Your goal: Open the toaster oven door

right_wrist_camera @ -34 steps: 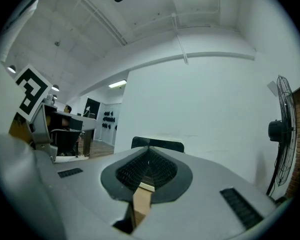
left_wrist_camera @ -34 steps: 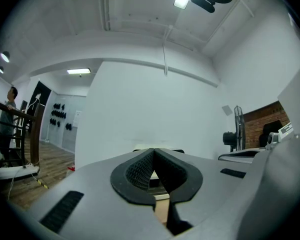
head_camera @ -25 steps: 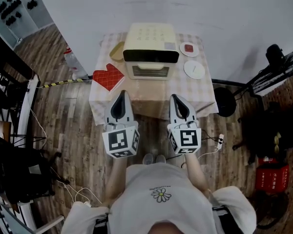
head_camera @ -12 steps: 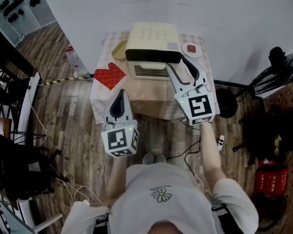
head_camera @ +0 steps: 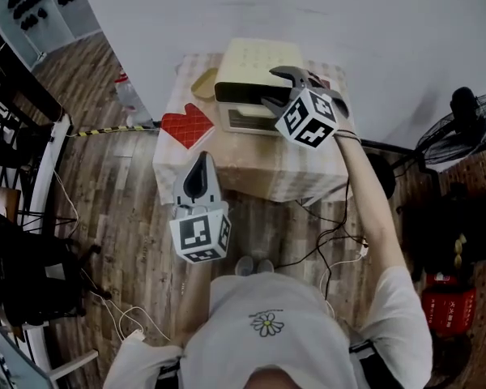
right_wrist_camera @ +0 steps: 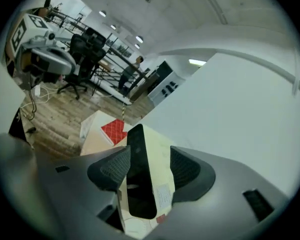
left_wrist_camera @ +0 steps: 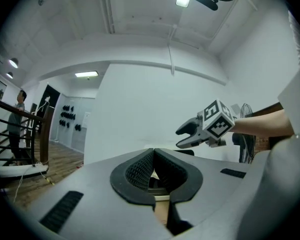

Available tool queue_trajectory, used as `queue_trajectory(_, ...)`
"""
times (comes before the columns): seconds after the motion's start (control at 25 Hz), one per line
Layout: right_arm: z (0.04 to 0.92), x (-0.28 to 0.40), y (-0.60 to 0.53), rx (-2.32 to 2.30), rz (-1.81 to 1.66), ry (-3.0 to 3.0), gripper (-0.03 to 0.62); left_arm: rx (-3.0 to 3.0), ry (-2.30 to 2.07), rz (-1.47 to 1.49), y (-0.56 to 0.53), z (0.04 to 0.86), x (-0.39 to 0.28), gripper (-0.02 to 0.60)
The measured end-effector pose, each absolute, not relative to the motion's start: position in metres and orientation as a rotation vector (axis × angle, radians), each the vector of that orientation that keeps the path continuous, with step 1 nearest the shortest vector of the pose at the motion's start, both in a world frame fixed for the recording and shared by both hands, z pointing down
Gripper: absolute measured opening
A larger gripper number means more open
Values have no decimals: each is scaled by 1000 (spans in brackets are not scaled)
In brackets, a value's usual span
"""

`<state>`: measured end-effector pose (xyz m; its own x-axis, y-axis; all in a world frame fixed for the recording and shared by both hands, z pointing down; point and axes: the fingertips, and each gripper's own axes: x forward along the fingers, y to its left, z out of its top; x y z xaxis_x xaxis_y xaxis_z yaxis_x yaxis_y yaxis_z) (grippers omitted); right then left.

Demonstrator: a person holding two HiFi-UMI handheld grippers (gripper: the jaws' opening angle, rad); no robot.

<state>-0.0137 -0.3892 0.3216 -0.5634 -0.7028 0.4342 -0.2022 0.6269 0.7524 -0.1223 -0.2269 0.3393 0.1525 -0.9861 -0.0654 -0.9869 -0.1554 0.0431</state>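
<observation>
Fingers (left_wrist_camera: 135, 171) of the left gripper (head_camera: 202, 158) are pressed together with nothing between them. It hangs low, close to the person and short of the table (head_camera: 251, 177), well apart from the work.

Farther out, the right gripper (head_camera: 277, 89) is up at the oven (head_camera: 251, 59), rolled onto its side, with its fingers (right_wrist_camera: 111, 168) spread wide and empty. It is plainly the nearer one for the job.

The oven sits at the back of the table, against the wall, and its door (head_camera: 247, 121) looks shut. A dark band (head_camera: 243, 93) runs side to side across the top of the front (probably the handle, though I cannot be sure). In the right gripper view that band (right_wrist_camera: 140, 179) lies lengthwise down the gap, so the jaws stand across its narrow way. It seems just ahead of the tips, toward its right end; contact cannot be told. A red mitt (head_camera: 186, 126) lies to the oven's left.
</observation>
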Motion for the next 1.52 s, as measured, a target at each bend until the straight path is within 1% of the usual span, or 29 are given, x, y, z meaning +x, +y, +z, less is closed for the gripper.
queue_trajectory(0.2, 369, -18, -416, 549, -826, -1911, 219, -2362, 2055, 106, -227, 344, -126, 17)
queue_trajectory(0.36, 388, -18, -434, 524, -766, -1866, 219, -2352, 2076, 97, -228, 346, -129, 17)
queue_trajectory(0.44, 390, -19, -442, 542, -757, -1854, 216, -2345, 2083, 92, -228, 347, -131, 17)
queue_trajectory(0.48, 389, -20, -446, 553, -755, -1851, 181, -2339, 2088, 90, -228, 347, -133, 17)
queue_trajectory(0.52, 387, -21, -449, 557, -752, -1849, 163, -2333, 2095, 90, -228, 347, -135, 17)
queue_trajectory(1.24, 387, -27, -452, 488, -728, -1800, 153, -2318, 2091, 67, -231, 342, -134, 17)
queue_trajectory(1.52, 387, -20, -452, 487, -702, -1777, 152, -2382, 2075, 106, -236, 345, -136, 17)
